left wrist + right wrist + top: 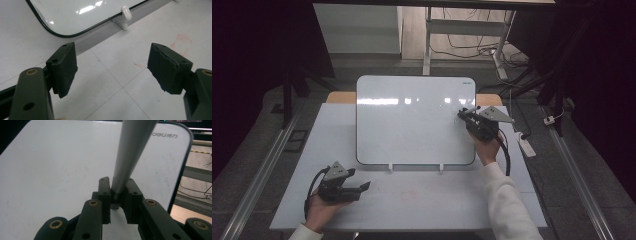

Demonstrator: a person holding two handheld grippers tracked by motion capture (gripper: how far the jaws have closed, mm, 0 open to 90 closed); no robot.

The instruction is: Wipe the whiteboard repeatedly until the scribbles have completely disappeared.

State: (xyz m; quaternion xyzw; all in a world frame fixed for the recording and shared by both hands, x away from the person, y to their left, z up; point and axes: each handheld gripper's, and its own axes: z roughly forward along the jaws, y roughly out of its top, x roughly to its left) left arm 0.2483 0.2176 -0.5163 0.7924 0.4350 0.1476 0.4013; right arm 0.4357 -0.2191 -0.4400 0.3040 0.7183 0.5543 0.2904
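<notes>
A white-surfaced whiteboard with a dark rim lies on the table, also seen in the left gripper view and the right gripper view. My right gripper hovers over the board's right edge, shut on a pale grey marker that sticks out past the jaws. My left gripper rests on the table at the near left, in front of the board's lower left corner. Its jaws stand wide open with nothing between them.
The white table top carries faint red pen marks. Two white clips stand at the board's near edge. A power strip and cables lie on the floor to the right. Desk legs stand beyond the table.
</notes>
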